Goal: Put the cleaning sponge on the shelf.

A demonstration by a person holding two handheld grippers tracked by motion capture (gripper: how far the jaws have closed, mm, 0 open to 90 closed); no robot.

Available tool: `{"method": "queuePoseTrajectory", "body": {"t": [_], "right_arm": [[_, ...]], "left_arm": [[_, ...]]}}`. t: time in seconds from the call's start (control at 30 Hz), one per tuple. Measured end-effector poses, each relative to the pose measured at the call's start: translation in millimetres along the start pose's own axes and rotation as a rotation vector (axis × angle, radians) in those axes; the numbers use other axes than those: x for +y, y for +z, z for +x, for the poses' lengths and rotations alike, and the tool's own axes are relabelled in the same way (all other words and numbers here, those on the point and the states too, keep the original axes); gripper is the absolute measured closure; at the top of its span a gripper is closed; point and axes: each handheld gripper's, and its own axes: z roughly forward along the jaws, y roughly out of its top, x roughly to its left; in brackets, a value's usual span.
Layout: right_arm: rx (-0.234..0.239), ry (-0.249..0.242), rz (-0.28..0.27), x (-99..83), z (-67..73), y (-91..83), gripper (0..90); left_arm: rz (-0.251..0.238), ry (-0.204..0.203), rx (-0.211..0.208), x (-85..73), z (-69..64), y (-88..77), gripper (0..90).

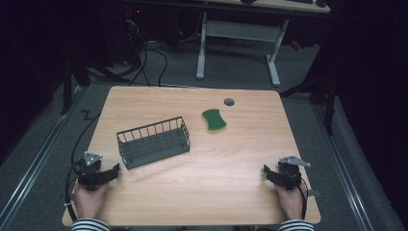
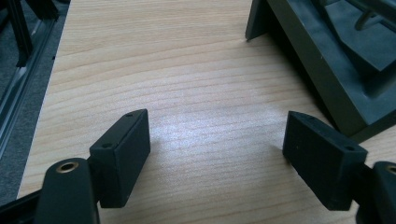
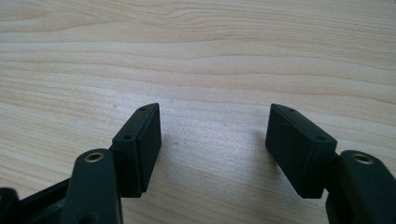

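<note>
- High view: I see the left hand-held gripper (image 1: 113, 169) resting at the near left corner of the counter (image 1: 231, 163), jaws pointing right, just beside the near left corner of the dark wire basket (image 1: 153, 142). The right hand-held gripper (image 1: 267, 171) sits at the near right edge, pointing left, well apart from the basket. The green sponge (image 1: 214, 120) lies farther off, right of the basket, near a grey grommet (image 1: 229, 101).
- Left gripper view: my jaws stand wide with bare wood between them; the basket's base (image 2: 322, 70) fills the far right corner.
- Right gripper view: jaws wide apart, holding nothing, with wood grain (image 3: 201, 56) ahead.
</note>
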Motion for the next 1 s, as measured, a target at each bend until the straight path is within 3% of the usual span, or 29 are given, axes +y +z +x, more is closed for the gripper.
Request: {"method": "queuePoseTrajectory", "body": {"t": [0.3,0.33,0.37,0.43,0.77,0.9,1.0], "right_arm": [[-0.003,0.005,0.004,1.4,0.9,0.7,37.7],[-0.004,0.008,0.004,2.0,1.6,0.8,41.1],[0.026,0.03,0.0,4.3,2.0,0.1,49.0],[0.022,0.02,-0.007,9.3,3.9,-1.0,51.7],[0.125,-0.047,-0.049,32.3,26.4,0.1,55.1],[0.172,-0.033,-0.062,38.0,31.4,2.3,55.3],[0.229,-0.045,-0.073,48.6,44.2,6.6,56.6]], "left_arm": [[-0.003,-0.004,-0.002,-0.8,-0.1,-1.2,25.1],[-0.007,-0.012,-0.006,-1.2,0.6,-1.7,25.1],[-0.013,-0.027,-0.009,-1.7,1.9,-2.5,26.3],[-0.012,-0.027,-0.011,-1.7,2.3,-2.8,26.9],[-0.019,-0.035,-0.028,0.2,0.2,-6.1,28.0],[-0.026,-0.037,-0.027,1.9,0.6,-12.0,28.2],[-0.046,-0.043,-0.048,2.3,2.3,-23.2,29.6]]}}
